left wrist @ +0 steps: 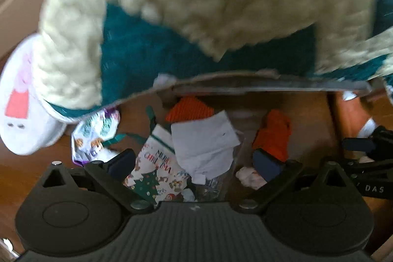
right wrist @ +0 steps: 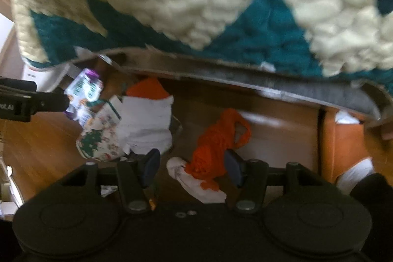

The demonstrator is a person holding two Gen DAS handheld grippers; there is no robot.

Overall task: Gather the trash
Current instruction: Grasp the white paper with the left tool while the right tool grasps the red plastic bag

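Note:
Trash lies on a wooden floor beside a rug. My left gripper (left wrist: 194,163) is open and points down over a Christmas-print paper bag (left wrist: 157,171) and a sheet of white paper (left wrist: 203,144). A purple wrapper (left wrist: 95,134) lies to its left, and two orange net pieces (left wrist: 189,109) (left wrist: 272,131) lie farther on. My right gripper (right wrist: 191,167) is open above an orange net (right wrist: 213,146) and a crumpled white tissue (right wrist: 194,178), which show between its fingers. The left gripper (right wrist: 32,100) shows at the left edge of the right wrist view.
A thick teal and cream rug (left wrist: 172,53) fills the far side, and its grey edge (left wrist: 245,84) borders the trash. A white slipper with a cartoon print (left wrist: 22,100) stands at the left. A person's white sock (right wrist: 356,176) and dark trouser leg are at the right.

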